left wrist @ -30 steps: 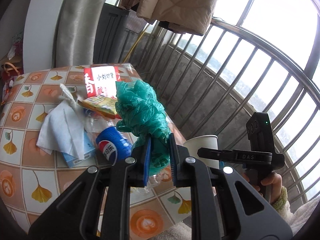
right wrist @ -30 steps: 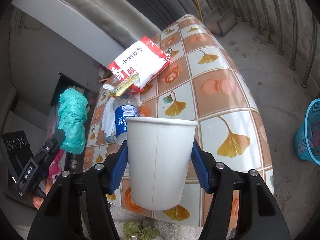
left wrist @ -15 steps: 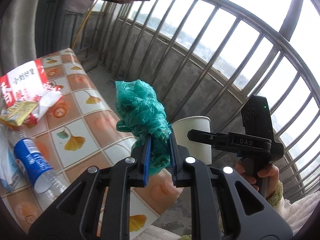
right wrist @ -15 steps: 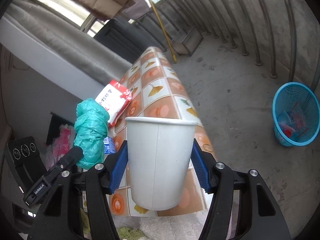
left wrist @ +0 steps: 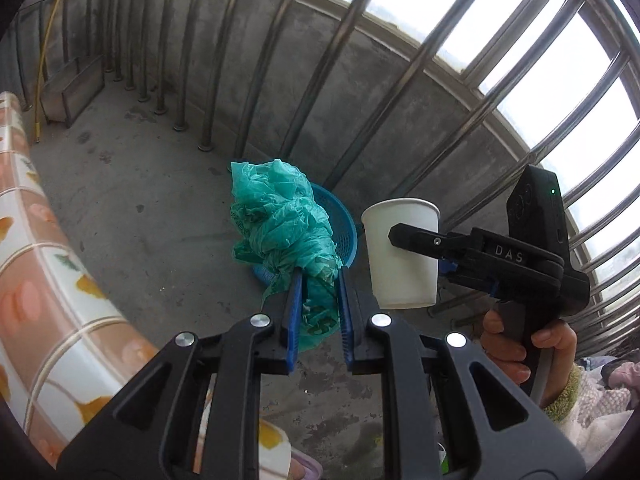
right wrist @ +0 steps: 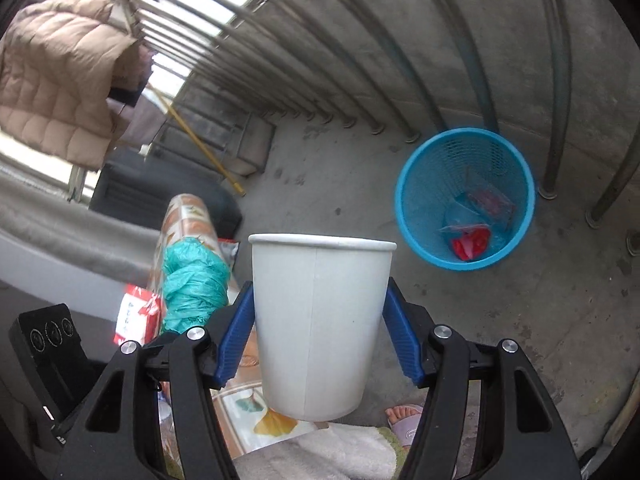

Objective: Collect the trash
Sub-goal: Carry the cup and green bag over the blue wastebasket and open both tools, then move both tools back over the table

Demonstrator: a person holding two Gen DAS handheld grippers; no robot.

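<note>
From the left wrist, your left gripper (left wrist: 318, 300) is clenched on the crumpled green plastic bag (left wrist: 284, 220), which hides most of the blue mesh plastic basket (left wrist: 344, 236), so a blind drop may miss. From the right wrist, your right gripper (right wrist: 318, 332) grasps the white paper cup (right wrist: 318, 320) short of the basket (right wrist: 408, 216), apparently; letting go here lands it on the floor.

Bare concrete floor (right wrist: 320, 168) lies open toward the blue basket (right wrist: 404, 216) — railing bars (right wrist: 476, 64) close behind.

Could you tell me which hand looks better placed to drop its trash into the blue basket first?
Probably left. In its view the green plastic bag in the left gripper overlaps the blue basket; the right gripper shows its paper cup off to the basket's side.
</note>
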